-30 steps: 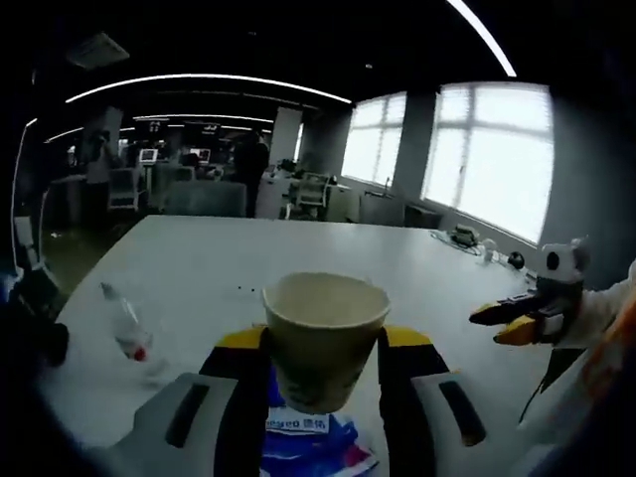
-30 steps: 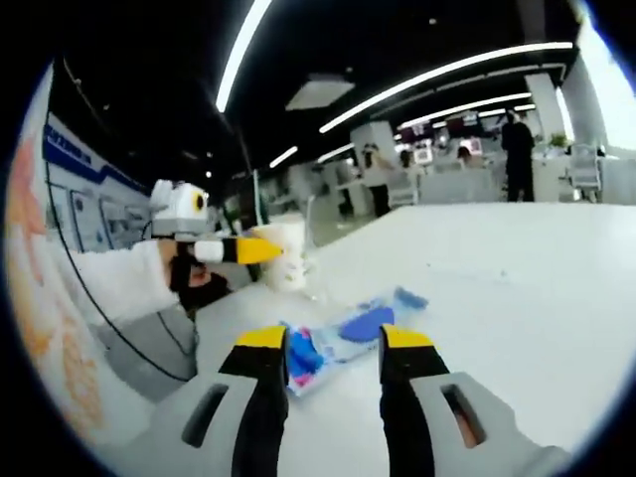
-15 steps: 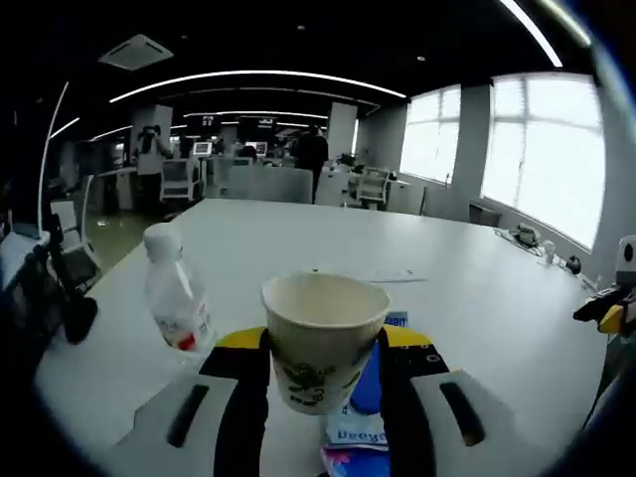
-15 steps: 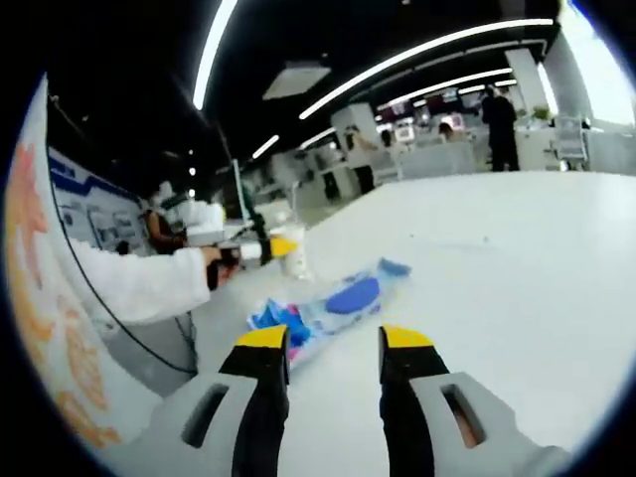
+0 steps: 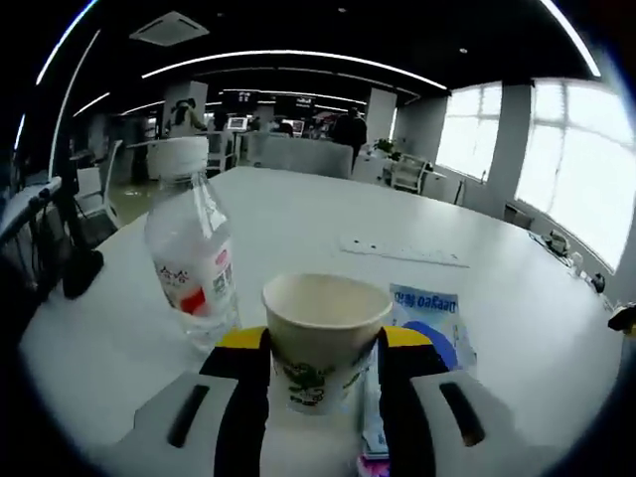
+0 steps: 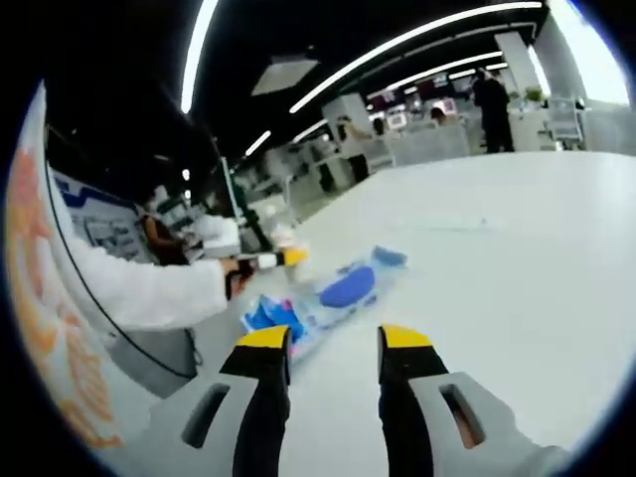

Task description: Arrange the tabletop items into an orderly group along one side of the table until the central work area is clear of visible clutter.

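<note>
Table (image 5: 298,214): a large white top is spreading across both views, with an office of desks and chairs lying beyond its far edge.
Left gripper (image 5: 323,343): its 2 yellow-tipped jaws are closing narrowly around a paper cup, 1 jaw pressing on each side. In the right gripper view this gripper (image 6: 260,260) is reaching in from the left, carried by a hand in a white sleeve (image 6: 149,290).
Right gripper (image 6: 333,343): its 2 jaws are standing apart with nothing between them, hovering over bare table near the packet.
Water bottle (image 5: 189,253): clear plastic with a red and white label and a white cap, standing upright on the table just beside the cup, on the cup's left in the left gripper view.
Blue packet (image 5: 422,328): a flat blue and white plastic pack is lying on the table just beside the cup on the other side, partly hidden behind the jaw. In the right gripper view the same packet (image 6: 328,298) is lying just ahead of the right gripper's jaws.
Paper cup (image 5: 323,338): beige, printed, mouth up and upright, sitting between the left gripper's jaws; whether its base is touching the table cannot be told.
</note>
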Action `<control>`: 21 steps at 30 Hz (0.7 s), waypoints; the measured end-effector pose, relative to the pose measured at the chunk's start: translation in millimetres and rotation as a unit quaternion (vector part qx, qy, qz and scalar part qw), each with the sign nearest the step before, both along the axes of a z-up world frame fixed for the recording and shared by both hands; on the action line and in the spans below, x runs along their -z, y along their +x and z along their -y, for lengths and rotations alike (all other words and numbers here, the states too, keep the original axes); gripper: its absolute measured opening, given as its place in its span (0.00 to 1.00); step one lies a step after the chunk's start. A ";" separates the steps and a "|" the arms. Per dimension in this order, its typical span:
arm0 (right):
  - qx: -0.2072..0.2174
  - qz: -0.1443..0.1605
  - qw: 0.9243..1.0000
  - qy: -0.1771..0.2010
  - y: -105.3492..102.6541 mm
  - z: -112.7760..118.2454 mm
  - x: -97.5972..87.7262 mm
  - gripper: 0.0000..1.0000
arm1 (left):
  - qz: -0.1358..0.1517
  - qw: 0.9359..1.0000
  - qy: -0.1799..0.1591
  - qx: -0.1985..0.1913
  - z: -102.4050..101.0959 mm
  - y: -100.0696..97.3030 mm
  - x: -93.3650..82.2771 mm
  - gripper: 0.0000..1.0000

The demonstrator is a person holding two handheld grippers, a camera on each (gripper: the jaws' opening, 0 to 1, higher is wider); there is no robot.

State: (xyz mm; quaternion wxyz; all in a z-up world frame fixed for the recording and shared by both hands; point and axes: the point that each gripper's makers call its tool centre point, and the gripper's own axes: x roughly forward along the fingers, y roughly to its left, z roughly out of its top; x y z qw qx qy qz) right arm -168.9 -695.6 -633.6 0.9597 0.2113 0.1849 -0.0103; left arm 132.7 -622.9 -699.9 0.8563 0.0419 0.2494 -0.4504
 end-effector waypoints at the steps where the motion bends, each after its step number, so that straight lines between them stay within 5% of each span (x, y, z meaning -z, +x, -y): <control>1: 0.001 -0.001 1.000 0.001 0.2 0.0 1.5 0.33 | 0.003 1.000 0.005 0.002 0.1 1.1 1.3 0.42; 21: 0.004 0.004 1.000 0.014 11.8 0.2 0.8 0.31 | 0.030 0.999 -0.021 -0.025 8.4 30.2 7.5 0.42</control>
